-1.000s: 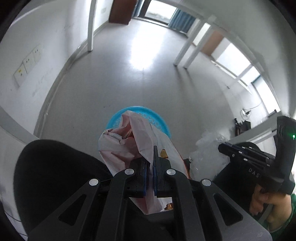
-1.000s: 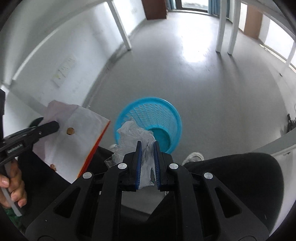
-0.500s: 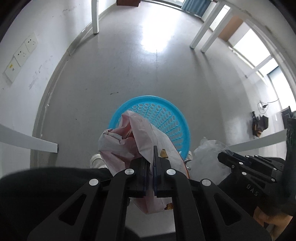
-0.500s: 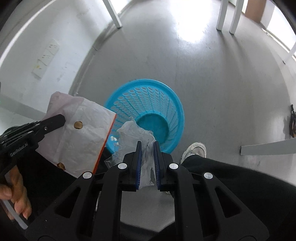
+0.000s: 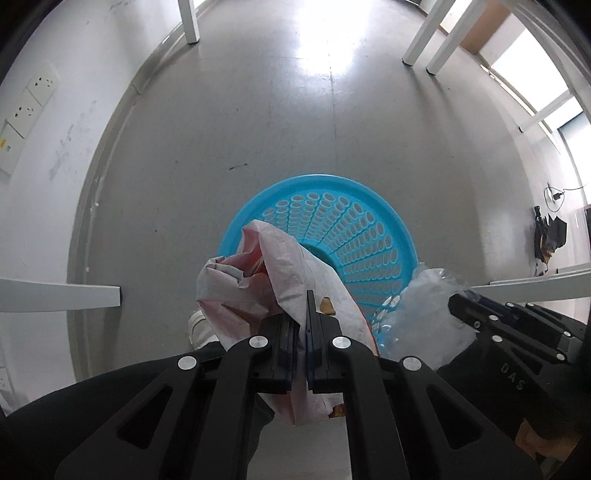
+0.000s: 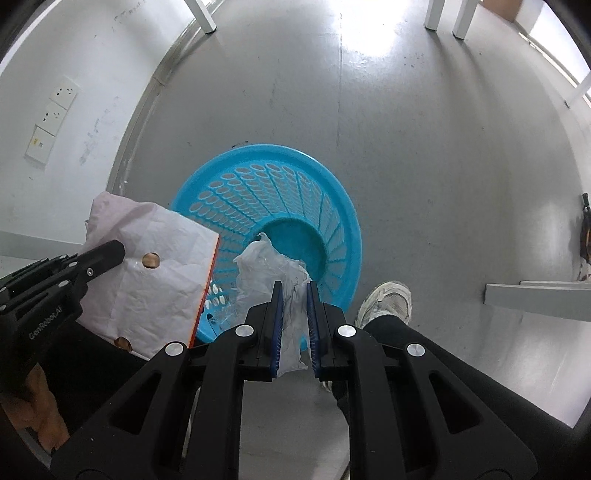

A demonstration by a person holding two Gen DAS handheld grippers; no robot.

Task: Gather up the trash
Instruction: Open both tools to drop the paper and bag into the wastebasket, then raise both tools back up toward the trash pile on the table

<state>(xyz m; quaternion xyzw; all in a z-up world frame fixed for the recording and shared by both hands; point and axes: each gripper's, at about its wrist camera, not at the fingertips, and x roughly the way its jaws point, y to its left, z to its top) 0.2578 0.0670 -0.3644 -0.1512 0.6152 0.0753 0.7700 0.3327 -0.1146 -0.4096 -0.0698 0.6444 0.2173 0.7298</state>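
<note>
A blue perforated trash basket stands on the grey floor; it also shows in the right wrist view. My left gripper is shut on a crumpled white and pink paper bag, held above the basket's near rim. The bag also shows in the right wrist view. My right gripper is shut on a crumpled clear plastic wrapper, held over the basket's near side. The wrapper shows in the left wrist view.
White table legs stand at the far end of the floor. A white wall with sockets runs along the left. The person's shoe and dark-clothed legs are near the basket. A white table edge is on the right.
Both grippers have moved forward and tilted down over the basket, which now sits closer and larger in both views. Each still holds its piece of trash.
</note>
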